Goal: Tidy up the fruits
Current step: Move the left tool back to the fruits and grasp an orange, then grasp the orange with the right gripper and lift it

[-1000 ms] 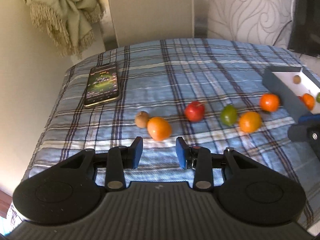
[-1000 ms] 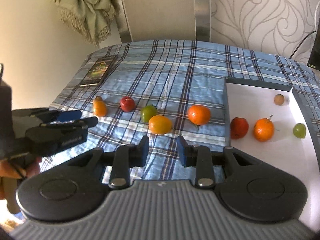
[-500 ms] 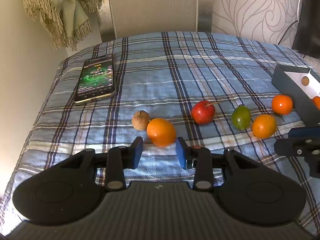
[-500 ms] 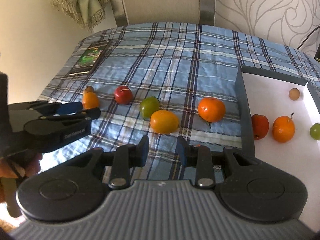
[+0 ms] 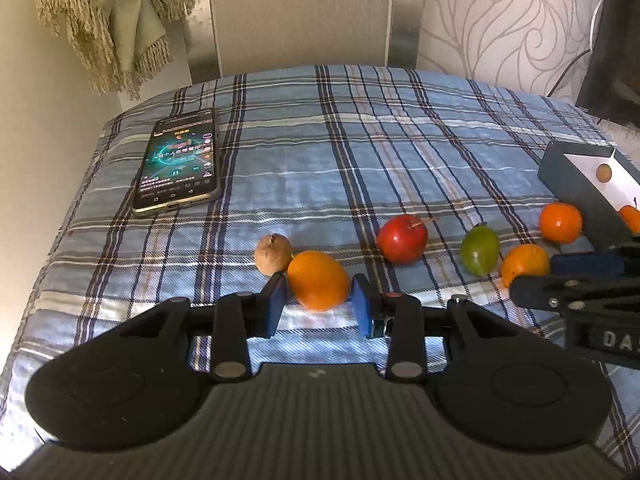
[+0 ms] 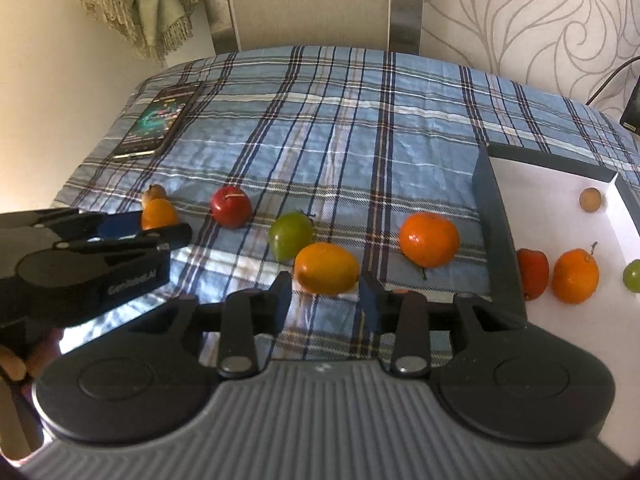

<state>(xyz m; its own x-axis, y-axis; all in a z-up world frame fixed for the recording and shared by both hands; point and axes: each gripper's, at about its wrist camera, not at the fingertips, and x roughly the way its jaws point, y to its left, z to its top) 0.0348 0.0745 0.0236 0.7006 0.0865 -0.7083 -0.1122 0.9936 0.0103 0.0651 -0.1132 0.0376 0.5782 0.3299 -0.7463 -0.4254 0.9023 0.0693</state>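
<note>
Several fruits lie in a row on the blue plaid cloth (image 5: 360, 152). My left gripper (image 5: 319, 306) is open, and an orange (image 5: 318, 280) sits between its fingertips with a brown fruit (image 5: 273, 253) just behind. My right gripper (image 6: 325, 298) has its jaws opening around the near side of a yellow-orange fruit (image 6: 326, 268), with the pads not pressing on it. Beside that fruit lie a green fruit (image 6: 290, 234), a red apple (image 6: 231, 211) and a mandarin (image 6: 429, 238). The dark-walled box (image 6: 494, 216) holds a red fruit (image 6: 532, 274), a mandarin (image 6: 576, 276), a green grape (image 6: 634, 276) and a small brown fruit (image 6: 591, 199).
A lit phone (image 5: 178, 162) lies on the cloth at the far left. A fringed scarf (image 5: 108, 20) hangs at the back left, next to an upright grey panel (image 5: 304, 12). The cloth drops off at the left edge. A dark object (image 5: 616, 40) stands at the back right.
Both grippers have moved forward and down toward the fruit row. The left tips now flank the orange. The right jaws have widened around the yellow-orange fruit.
</note>
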